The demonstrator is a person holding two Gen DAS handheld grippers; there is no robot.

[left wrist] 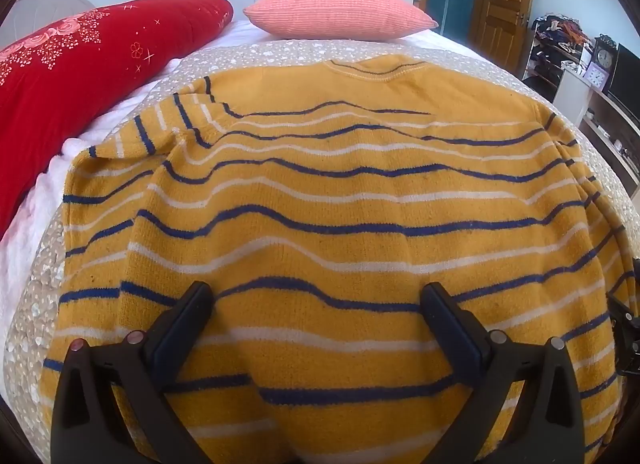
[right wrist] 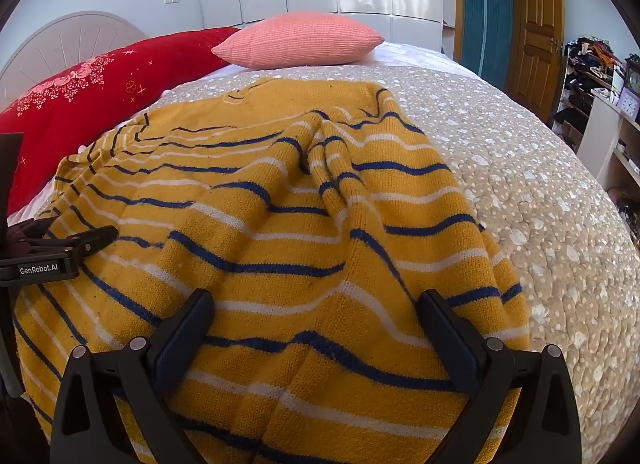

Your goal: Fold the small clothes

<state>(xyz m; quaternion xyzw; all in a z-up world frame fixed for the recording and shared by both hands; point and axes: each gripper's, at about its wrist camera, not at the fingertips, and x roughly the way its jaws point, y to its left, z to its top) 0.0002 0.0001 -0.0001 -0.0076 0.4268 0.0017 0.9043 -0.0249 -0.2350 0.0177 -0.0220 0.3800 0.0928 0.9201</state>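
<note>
A yellow sweater [left wrist: 340, 191] with blue and white stripes lies spread on the bed, collar [left wrist: 376, 69] at the far end, hem toward me. Its left sleeve [left wrist: 132, 151] is folded in over the body. In the right wrist view the sweater [right wrist: 280, 203] is rumpled, with a raised fold running along its right side [right wrist: 332, 167]. My left gripper [left wrist: 316, 304] is open, fingers wide apart just above the lower part of the sweater. My right gripper [right wrist: 316, 308] is open too, over the sweater's lower right part. The left gripper also shows at the left edge of the right wrist view [right wrist: 60, 252].
The bed has a beige spotted quilt [right wrist: 520, 191]. A red quilt [left wrist: 80, 63] lies along the left and a pink pillow [left wrist: 340, 15] at the far end. Shelves with a clock [left wrist: 604, 59] stand at the right, a wooden door [right wrist: 536, 23] behind.
</note>
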